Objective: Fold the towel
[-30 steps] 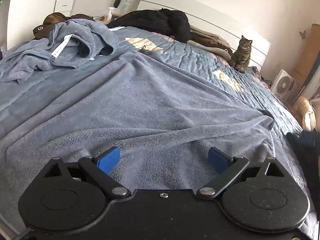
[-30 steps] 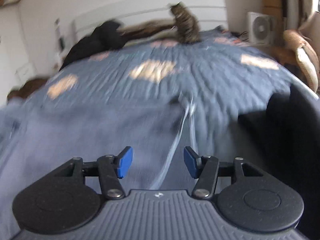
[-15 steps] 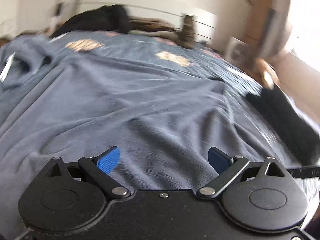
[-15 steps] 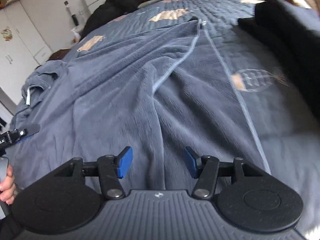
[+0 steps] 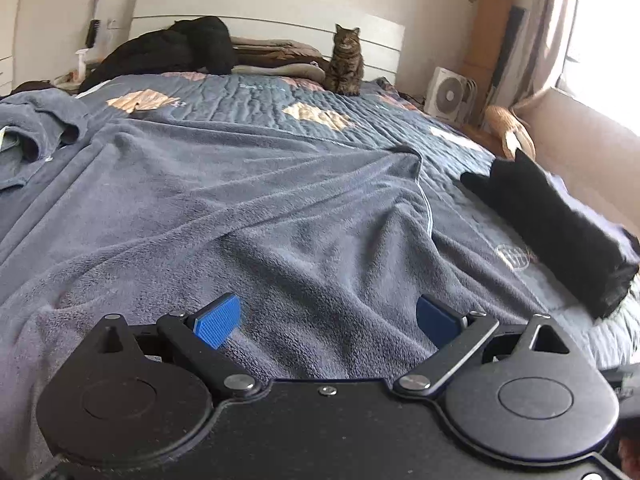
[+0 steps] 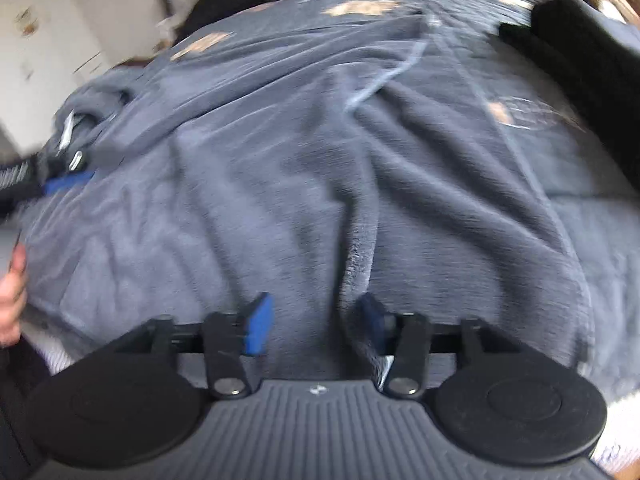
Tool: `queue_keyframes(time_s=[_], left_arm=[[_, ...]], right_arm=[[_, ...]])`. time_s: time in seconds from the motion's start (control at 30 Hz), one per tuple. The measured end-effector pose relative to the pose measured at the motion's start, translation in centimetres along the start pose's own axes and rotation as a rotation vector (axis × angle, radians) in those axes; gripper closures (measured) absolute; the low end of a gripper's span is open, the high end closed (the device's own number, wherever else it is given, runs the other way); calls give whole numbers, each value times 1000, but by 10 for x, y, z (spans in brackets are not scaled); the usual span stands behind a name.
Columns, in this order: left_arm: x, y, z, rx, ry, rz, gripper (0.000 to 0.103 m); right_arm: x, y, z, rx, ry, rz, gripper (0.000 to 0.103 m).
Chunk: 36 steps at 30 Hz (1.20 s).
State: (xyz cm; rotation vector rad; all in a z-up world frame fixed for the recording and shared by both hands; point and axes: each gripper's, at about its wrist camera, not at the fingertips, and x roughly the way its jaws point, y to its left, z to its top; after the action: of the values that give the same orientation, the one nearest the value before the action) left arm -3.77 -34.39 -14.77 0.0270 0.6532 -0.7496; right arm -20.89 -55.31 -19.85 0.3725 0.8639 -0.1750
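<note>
White headboard (image 5: 260, 4), bright window (image 5: 600, 24) right.

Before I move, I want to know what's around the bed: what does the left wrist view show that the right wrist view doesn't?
Only the left wrist view shows the fan beside the bed, the headboard and the whole cat sitting by it. Only the right wrist view shows a hand at the towel's near edge and the left tool. Both show the grey towel spread on the bed and the black jacket.
</note>
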Motion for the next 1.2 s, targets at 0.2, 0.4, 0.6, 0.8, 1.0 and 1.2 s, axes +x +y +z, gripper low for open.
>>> queue_keyframes(time_s=[0.2,0.4,0.6,0.8,1.0,1.2], left_arm=[[-4,13,9,-54,-26,23,8],[-4,32,14,-133,-13,37,8],[-6,14,9,-29,-7,6,8],[1,-7,-1,68,26,-24,8],[5,-15,-6,102,43,-25,8],[9,-14,-7,97,54,-11,8]], right_arm=[[-7,20,4,-1,-34,56,88],[-14,40,8,-2,-68,111,81],[-30,17,6,1,-110,-53,46],[-29,-11,-4,-6,-97,-185,34],[-6,-27,-6,47,-65,-73,34],[2,-18,-7,37,-87,-52,97]])
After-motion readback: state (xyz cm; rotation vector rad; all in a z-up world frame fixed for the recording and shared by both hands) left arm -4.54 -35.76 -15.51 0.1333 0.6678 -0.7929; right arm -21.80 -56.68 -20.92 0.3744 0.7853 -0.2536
